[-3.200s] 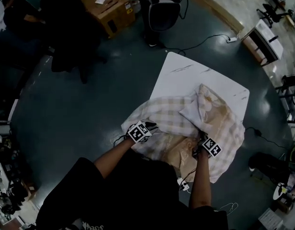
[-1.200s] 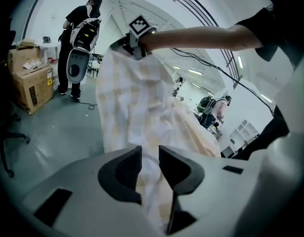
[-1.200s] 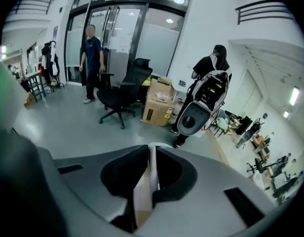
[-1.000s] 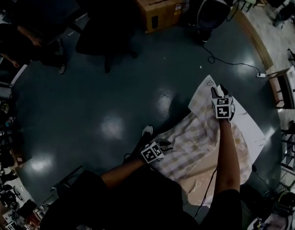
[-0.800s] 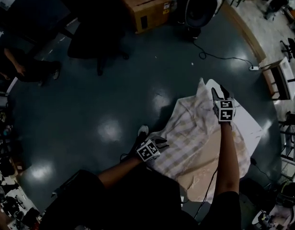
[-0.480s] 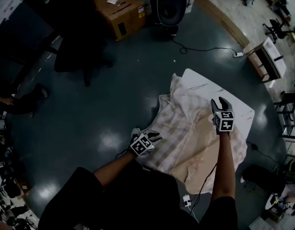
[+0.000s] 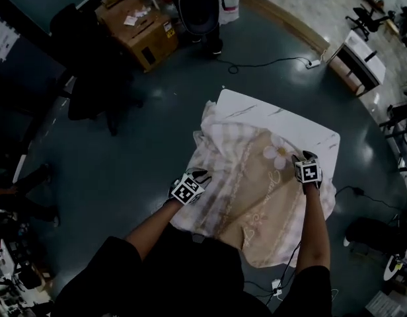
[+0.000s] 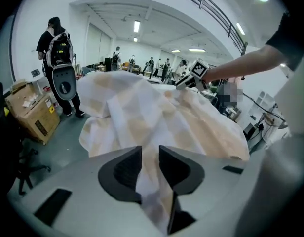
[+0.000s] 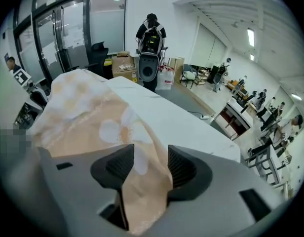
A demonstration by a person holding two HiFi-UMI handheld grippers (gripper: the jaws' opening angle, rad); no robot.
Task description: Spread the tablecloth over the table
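Head view: the tablecloth [image 7: 246,183] covers the near and left part of the white table [image 7: 302,125], hangs over the near edge and is rumpled at the far left corner. The far right strip of the top is bare. The left gripper [image 7: 199,175] sits at the cloth's near left edge and the right gripper [image 7: 308,156] at its right edge, both angled down at the fabric. From where I stand the spreading looks about half done. To do it well, I'd say the two edges want drawing apart and low, so the folds pull flat, and the whole sheet wants shifting toward the bare side.

Left gripper view: the jaws are pinched together on a fold of the checked cloth, which runs up between them and away over the table in loose ridges. That hold looks firm enough to pull against.

Right gripper view: the jaws have just been opening. They stand wide, with the flowered edge of the cloth lying slack between them, not squeezed. The bare tabletop lies just beyond. I'd want a fresh, firm bite there before any tug.
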